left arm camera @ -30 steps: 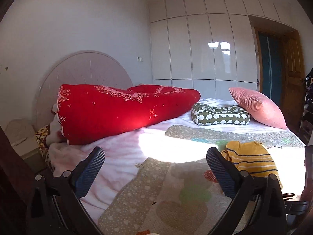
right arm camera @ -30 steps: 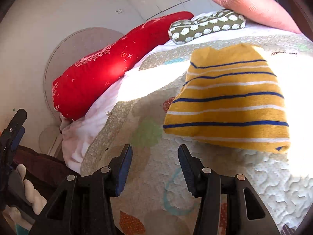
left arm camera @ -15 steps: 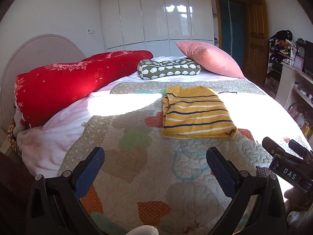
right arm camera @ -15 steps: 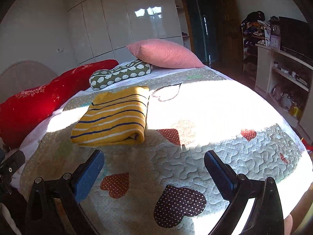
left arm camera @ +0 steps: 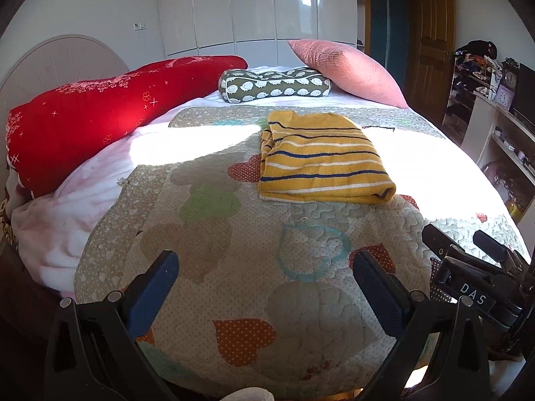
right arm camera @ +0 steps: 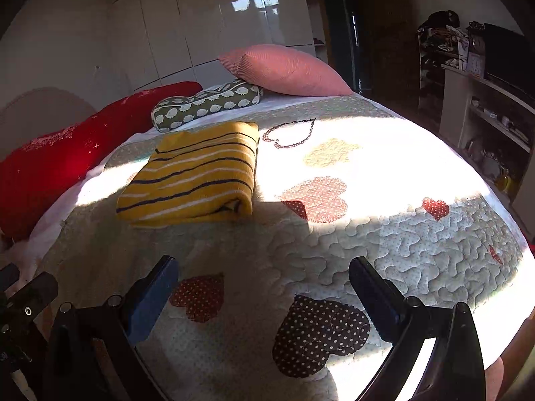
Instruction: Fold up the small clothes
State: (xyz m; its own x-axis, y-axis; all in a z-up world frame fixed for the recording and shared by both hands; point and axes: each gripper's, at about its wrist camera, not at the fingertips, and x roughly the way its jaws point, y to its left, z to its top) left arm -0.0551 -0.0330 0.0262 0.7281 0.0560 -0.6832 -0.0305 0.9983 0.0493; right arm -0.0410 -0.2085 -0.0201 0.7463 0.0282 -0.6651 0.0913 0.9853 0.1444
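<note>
**Both grippers wide and empty, striped top folded on the quilt**

Nearest the cameras, the left gripper [left arm camera: 265, 284] had its blue-padded jaws spread wide with nothing between them, just hanging over the near edge of the heart-patterned quilt [left arm camera: 234, 284]. Same deal with the right gripper [right arm camera: 262, 282]: jaws at full spread, nothing held, over a couple of dotted hearts. In the left wrist view you could see the right gripper's black body poking in at the lower right, side by side with the left one.

A bit further up the bed sat the yellow striped top [left arm camera: 321, 163], folded into a neat rectangle with the thick folded edge facing the grippers. It lay flat on the quilt, well apart from both grippers, and partly in a bright patch of sun. From the right wrist view it was off to the left [right arm camera: 194, 177].

Past it, near the head of the bed, were a green patterned cushion [left arm camera: 274, 85] and a pink pillow [left arm camera: 347, 70] leaning just beside it, with a big red pillow [left arm camera: 100, 113] along the left side against the round headboard [left arm camera: 60, 56]. Glossy white wardrobe doors [left arm camera: 254, 6] filled the back wall, with a wooden door [left arm camera: 431, 33] to their right and cluttered shelves [left arm camera: 501, 127] on the far right.
</note>
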